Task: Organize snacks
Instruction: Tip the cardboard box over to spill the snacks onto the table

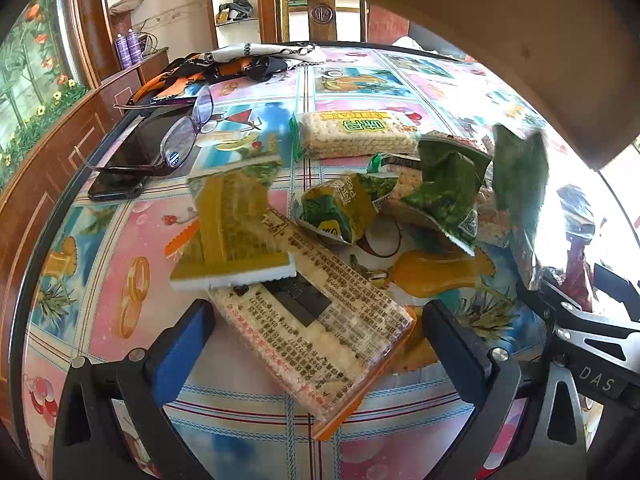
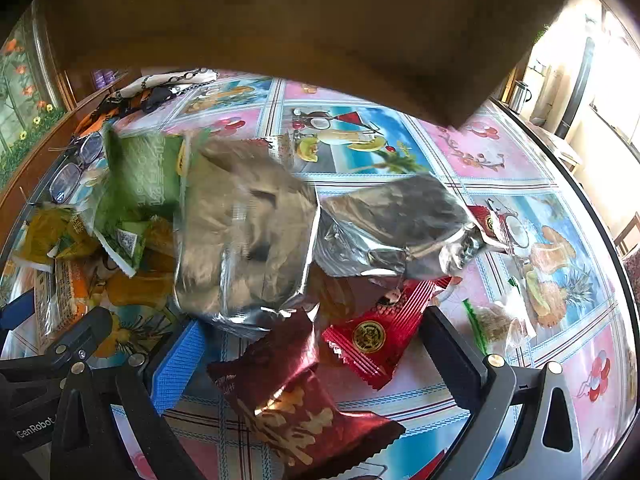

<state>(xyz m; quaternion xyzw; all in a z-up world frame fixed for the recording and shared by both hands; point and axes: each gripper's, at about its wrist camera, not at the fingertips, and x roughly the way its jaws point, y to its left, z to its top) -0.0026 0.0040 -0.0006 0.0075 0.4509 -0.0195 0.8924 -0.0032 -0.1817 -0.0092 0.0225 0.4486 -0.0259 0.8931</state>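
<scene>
Snack packets lie heaped on a table with a colourful fruit-print cloth [image 1: 120, 248]. In the left wrist view my left gripper [image 1: 316, 344] is open, its jaws either side of a long orange-edged cracker pack [image 1: 320, 332]. A yellow wafer pack [image 1: 236, 236] lies on that pack. Green packets [image 1: 444, 188] and a cracker pack [image 1: 356, 136] lie beyond. In the right wrist view my right gripper [image 2: 316, 352] is open around a dark red snack bag [image 2: 296, 400]. A red packet [image 2: 372, 336] and blurred silver foil bags [image 2: 248, 232] are just ahead.
A cardboard box [image 2: 320, 20] hangs over the table at the top of both views. Glasses [image 1: 176, 140] rest on a black phone [image 1: 124, 164] at the table's left edge. Scarves [image 1: 240, 60] lie at the far side. A clear small packet [image 2: 496, 324] lies right.
</scene>
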